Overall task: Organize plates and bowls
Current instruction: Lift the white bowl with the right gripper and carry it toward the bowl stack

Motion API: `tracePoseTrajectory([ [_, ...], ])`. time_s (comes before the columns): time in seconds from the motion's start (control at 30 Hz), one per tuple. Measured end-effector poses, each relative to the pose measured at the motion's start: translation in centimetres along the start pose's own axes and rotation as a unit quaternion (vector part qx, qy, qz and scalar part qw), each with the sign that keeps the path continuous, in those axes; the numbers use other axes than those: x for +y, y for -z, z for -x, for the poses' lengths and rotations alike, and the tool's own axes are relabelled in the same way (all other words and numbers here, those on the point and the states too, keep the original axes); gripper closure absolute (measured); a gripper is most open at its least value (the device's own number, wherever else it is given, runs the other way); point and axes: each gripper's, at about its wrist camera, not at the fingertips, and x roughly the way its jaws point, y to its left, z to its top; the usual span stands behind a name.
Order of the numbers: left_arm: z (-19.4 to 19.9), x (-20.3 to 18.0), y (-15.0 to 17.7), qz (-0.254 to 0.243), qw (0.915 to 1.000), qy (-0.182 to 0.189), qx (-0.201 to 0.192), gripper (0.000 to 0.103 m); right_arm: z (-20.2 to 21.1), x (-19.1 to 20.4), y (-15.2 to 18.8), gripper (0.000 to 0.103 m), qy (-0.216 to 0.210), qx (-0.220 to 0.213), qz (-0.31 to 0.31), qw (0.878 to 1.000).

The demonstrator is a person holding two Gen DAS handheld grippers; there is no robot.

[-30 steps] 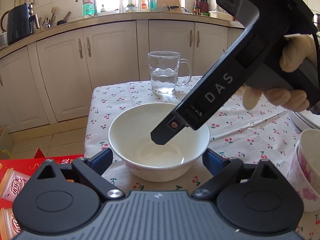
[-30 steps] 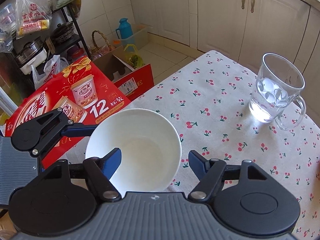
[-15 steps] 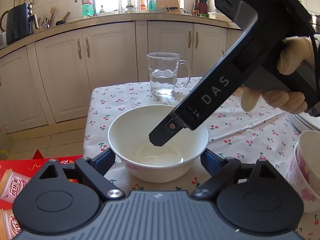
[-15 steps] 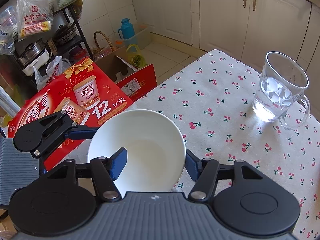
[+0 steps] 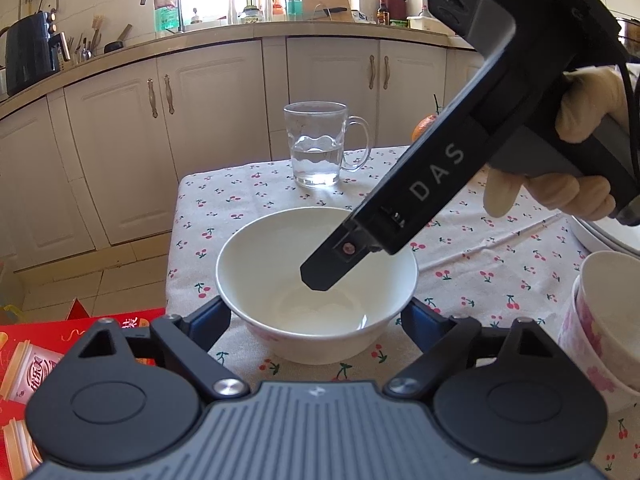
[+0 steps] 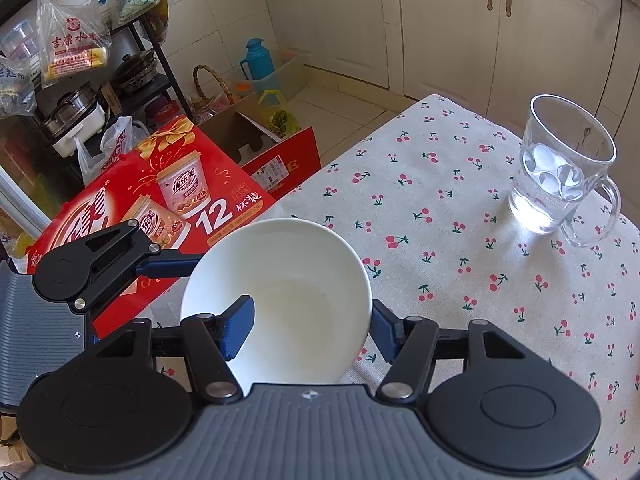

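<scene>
A white bowl is sitting near the corner of the cherry-print surface, and the right gripper is narrowing on its rim: one blue finger is now inside the bowl, the other is against the outer wall, where half a second ago both were standing clear of it. Whether the pads are pressing yet cannot be told. The left gripper is staying wide, its fingers flanking the bowl's near side without visibly touching it.

Beyond the bowl a glass mug holding water is standing well apart, and to the bowl's right a stack of flowered bowls is waiting at the frame's edge, with the rim of what may be plates behind it.

The closing suggests the pick-up is beginning; the bowl is probably headed for that stack. A pinch on one thin, glazed wall could let the bowl tip or slip once lifted.
</scene>
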Motion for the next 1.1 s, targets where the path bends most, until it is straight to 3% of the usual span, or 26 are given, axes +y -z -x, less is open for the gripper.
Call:
tracePoseTrajectory([
  [0.63, 7.1, -5.0, -1.0, -0.023, 0.9994, 0.024, -0.009, 0.011, 7.7, 2.5, 4.8, 0.036, -0.031, -0.026, -0.009, 0.999],
  [1.1, 10.4, -10.1, -1.4, -0.044, 0.997, 0.057, -0.028, 0.011, 14.6, 4.2, 9.7, 0.035, -0.003, -0.061, -0.003, 0.998],
])
